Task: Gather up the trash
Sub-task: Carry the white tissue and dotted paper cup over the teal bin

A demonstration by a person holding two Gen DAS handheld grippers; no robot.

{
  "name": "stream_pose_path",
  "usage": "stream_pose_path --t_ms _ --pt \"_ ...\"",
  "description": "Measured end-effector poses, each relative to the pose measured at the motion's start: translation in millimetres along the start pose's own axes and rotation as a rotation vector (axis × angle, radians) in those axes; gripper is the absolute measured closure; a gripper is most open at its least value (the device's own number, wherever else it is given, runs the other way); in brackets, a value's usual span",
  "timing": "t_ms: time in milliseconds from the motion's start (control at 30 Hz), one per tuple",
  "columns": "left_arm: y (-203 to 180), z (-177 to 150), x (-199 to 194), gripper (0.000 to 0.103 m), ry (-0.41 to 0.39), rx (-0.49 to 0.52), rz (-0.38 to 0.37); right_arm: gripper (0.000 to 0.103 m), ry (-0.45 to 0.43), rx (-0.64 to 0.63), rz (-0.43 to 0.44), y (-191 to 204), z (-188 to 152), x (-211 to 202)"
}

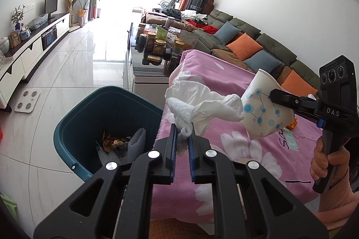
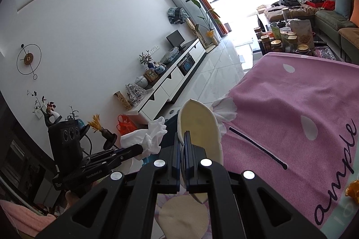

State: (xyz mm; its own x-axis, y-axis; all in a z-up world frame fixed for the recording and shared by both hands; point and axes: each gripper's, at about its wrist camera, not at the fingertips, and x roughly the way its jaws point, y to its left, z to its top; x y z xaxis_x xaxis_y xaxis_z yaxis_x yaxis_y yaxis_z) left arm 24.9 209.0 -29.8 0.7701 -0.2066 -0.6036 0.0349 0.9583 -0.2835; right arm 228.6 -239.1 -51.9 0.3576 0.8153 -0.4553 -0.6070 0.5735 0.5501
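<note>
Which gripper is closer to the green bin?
Left. The left gripper, pinching tissue, sits just beside the bin; the right gripper, holding a paper cup, is farther away over the pink cloth.

1. Left gripper [image 1: 182,138]: black angular frame, four round silver screws, blue ribbed pads on both fingers.
2. Right gripper [image 2: 182,149]: identical black frame, silver screws, blue pads; white "DAS" lettering and a blue clip on its body.
3. Person's sleeve [image 1: 336,209]: pink knit.

One tissue [image 1: 202,102]; one cup [image 1: 262,108]; one bin [image 1: 89,117]
</note>
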Motion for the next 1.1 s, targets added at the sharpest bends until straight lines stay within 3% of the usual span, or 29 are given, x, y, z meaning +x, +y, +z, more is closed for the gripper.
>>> stream_pose_path --t_ms 433,1100 --pt "34 -3 -11 0.093 -0.018 -0.056 0.07 0.101 0.03 -0.046 0.043 25 14 34" --pt "70 -10 6 0.093 0.021 -0.135 0.144 0.101 0.074 -0.072 0.079 43 29 80"
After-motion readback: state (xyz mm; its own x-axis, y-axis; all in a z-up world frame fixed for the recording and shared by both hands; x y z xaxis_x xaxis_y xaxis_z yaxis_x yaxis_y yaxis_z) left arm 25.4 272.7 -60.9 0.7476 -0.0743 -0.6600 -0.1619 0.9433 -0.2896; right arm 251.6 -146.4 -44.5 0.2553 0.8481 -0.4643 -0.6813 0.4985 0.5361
